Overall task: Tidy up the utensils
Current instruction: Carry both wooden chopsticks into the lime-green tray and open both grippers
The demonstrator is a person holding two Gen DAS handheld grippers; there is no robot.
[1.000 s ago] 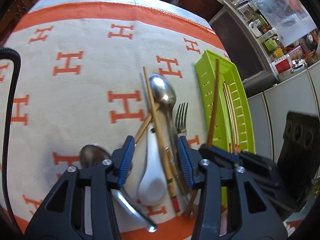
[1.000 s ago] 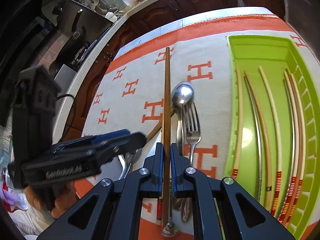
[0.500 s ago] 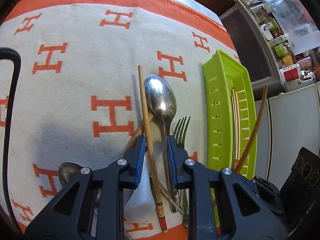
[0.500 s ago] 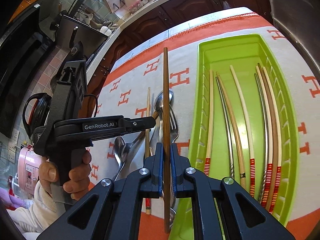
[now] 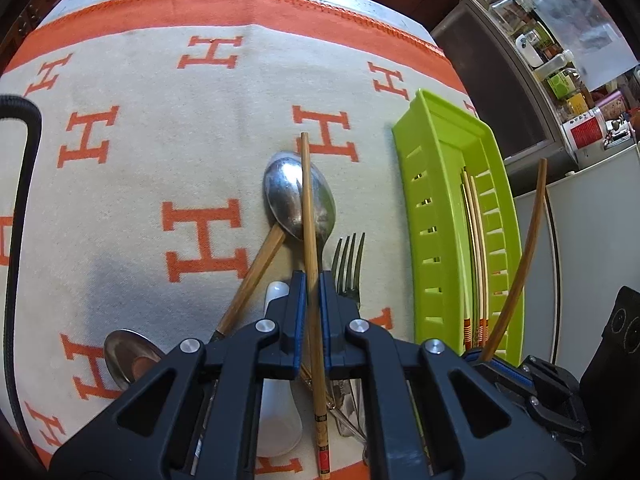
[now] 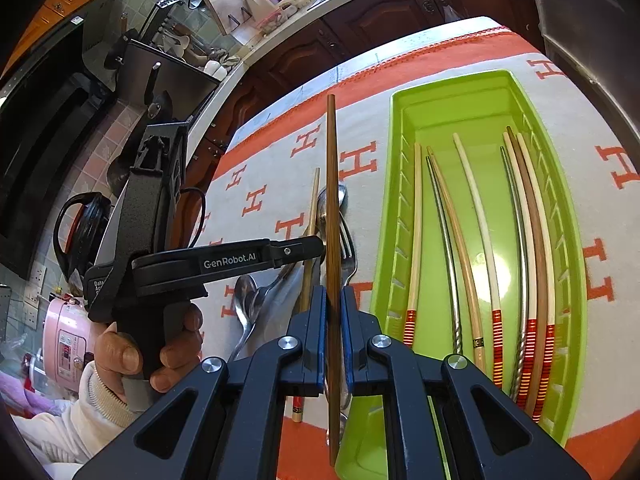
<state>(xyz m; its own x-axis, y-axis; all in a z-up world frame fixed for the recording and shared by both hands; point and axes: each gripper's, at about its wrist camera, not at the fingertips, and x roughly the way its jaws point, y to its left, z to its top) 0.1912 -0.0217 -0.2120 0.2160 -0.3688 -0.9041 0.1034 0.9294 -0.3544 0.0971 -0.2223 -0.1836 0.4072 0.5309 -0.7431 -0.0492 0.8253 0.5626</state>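
Observation:
On the beige mat with orange H marks lies a pile: a steel spoon (image 5: pixel 285 196), a fork (image 5: pixel 350 256), a white ceramic spoon (image 5: pixel 280 420) and a wood-handled utensil (image 5: pixel 256 272). Across the pile runs a light wooden chopstick (image 5: pixel 307 200). My left gripper (image 5: pixel 313 276) is closing on it, pads against its sides. My right gripper (image 6: pixel 333 292) is shut on a dark brown chopstick (image 6: pixel 331 180), held in the air just left of the green tray (image 6: pixel 380 280). Several chopsticks (image 6: pixel 476 220) lie lengthwise in that tray. In the right wrist view, the left gripper (image 6: pixel 320 246) reaches over the pile.
A second steel spoon (image 5: pixel 128 356) lies left of the pile. A black cable (image 5: pixel 20 200) runs down the mat's left side. Beyond the table stand a pink cooker (image 6: pixel 68 340), a black kettle (image 6: pixel 80 224) and shelves of jars (image 5: pixel 560 80).
The left jaws have narrowed from wide apart to tight around the light chopstick. The right gripper carried the dark chopstick from over the pile to beside the green tray.

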